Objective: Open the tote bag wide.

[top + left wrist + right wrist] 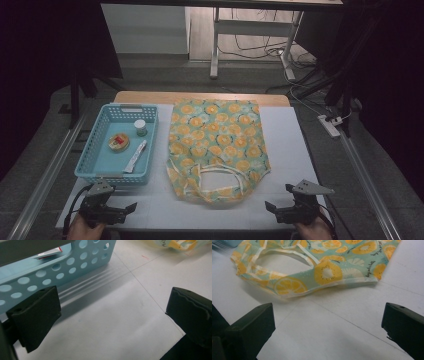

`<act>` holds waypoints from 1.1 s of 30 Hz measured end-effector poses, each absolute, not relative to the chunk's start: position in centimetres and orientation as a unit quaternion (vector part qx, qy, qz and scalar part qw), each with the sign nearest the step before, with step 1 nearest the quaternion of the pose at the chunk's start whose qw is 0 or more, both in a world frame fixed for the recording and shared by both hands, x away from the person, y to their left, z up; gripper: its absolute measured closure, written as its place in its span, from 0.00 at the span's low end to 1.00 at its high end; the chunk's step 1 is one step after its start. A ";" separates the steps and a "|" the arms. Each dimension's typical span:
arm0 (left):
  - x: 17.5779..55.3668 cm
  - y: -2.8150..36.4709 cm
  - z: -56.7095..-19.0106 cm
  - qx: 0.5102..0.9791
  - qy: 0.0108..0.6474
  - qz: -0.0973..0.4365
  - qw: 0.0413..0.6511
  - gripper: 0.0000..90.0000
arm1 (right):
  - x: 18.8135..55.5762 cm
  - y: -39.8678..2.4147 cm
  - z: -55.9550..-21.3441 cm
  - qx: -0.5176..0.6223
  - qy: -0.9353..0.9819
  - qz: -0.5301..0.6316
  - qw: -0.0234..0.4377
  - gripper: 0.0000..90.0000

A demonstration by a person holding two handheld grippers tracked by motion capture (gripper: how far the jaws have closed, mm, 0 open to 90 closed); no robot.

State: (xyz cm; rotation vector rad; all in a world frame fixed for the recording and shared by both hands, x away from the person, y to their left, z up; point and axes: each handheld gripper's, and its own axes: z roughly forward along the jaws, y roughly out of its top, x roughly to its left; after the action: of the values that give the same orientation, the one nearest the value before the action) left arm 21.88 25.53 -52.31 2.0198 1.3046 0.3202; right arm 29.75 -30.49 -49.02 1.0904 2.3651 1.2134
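Near the table's front edge, both claws, left claw (131, 207) and right claw (270, 206), are gaping wide, empty. Ahead, the fruit-print bag (216, 145) is lying flat; its thin handles, probably slippery, may be slipping any pinch.
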 end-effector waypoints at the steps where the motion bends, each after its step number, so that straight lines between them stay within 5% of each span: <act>1: 21.9 25.5 -52.3 0.780 0.504 0.124 0.350 0.00 | 29.7 -30.5 -49.0 0.376 0.816 0.419 0.134 0.00; 33: 21.9 25.7 -52.3 0.778 0.505 0.119 0.354 0.00 | 31.0 -26.4 -47.8 0.327 0.846 0.407 0.105 0.00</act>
State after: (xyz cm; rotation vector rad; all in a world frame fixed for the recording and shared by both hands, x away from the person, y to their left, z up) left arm 21.92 25.68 -52.34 2.0120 1.3053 0.3079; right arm 30.99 -26.41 -47.85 0.9623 2.4945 1.2001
